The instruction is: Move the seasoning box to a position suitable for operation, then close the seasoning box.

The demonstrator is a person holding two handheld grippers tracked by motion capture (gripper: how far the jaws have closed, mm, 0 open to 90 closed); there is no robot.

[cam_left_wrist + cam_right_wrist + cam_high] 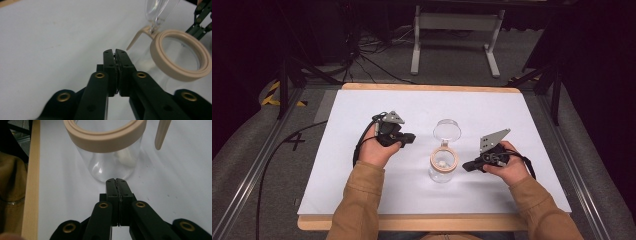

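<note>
Centrally on the white table (362, 165) stands a clear glass jar with a beige rim (444, 165), its hinged clear lid (447, 131) tipped open behind it, something small and white inside. Just right, the right gripper (468, 166) points at it, jaws pressed together; left gripper (411, 137) likewise closed, empty, nearby.

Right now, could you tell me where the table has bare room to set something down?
The white table top is bare along its far edge, and at both outer sides beyond the hands. It is crowded in the middle, where the open jar with its lid stands between the left hand-held gripper and the right hand-held gripper.
</note>
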